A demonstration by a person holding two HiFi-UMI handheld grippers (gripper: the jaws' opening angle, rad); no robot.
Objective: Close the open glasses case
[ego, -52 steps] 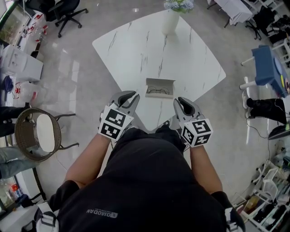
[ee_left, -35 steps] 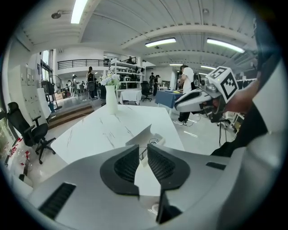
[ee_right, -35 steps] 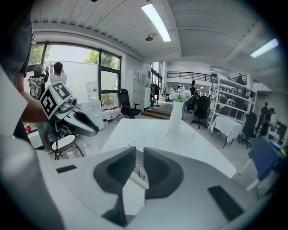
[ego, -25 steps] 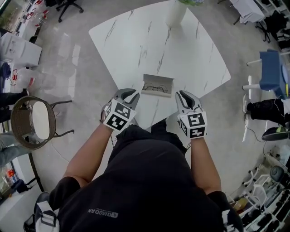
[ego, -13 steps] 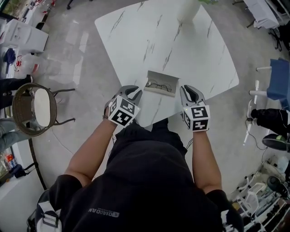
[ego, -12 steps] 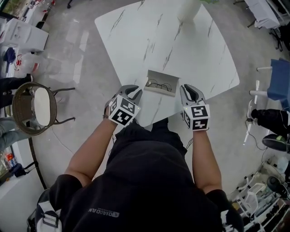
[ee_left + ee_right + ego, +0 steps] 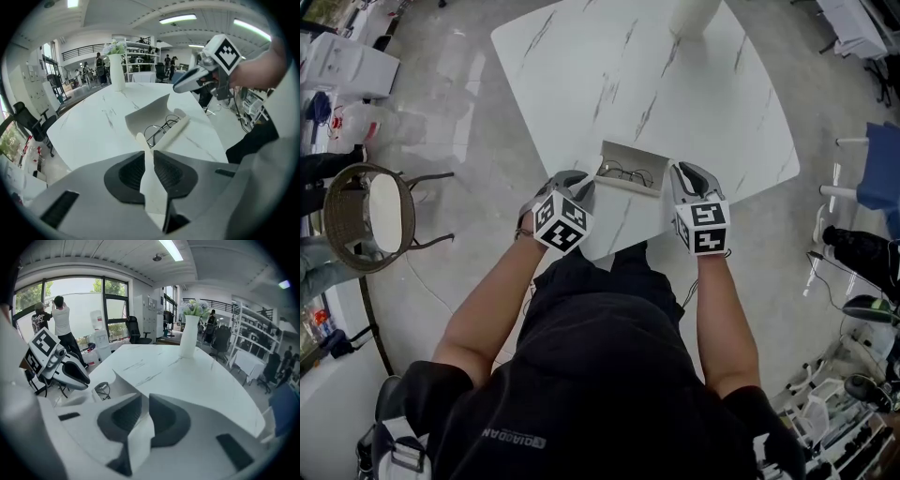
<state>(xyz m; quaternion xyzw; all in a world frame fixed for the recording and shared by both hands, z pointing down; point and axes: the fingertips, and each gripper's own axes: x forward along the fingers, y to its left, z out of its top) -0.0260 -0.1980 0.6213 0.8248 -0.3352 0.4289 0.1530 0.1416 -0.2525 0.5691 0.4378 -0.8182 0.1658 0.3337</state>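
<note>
Over the last 2 seconds both grippers have come forward from the near corner of the table, and they now flank the case.

The left gripper (image 7: 577,187) sits just beside the case's left end. Its own view shows its jaws pressed together with nothing between them. The open glasses case (image 7: 630,167) lies near the table's near corner, its lid still raised on the far side and the glasses (image 7: 625,173) lying inside. The right gripper (image 7: 682,174) is just beside the case's right end, its jaws drawn almost together with only a thin slit between them, which is empty.

Neither gripper appears to touch the case yet, so the closing itself is judged not begun; the approach looks finished, and the lid is what remains to be brought down.

The table (image 7: 675,94) is white marble with grey veins, bare apart from the case and a white vase (image 7: 694,13) at its far edge. To the left on the pale glossy floor stands a wicker chair (image 7: 367,214); to the right is a blue stand (image 7: 881,173). The gripper views show a large open office with windows, shelving and people standing in the distance.
</note>
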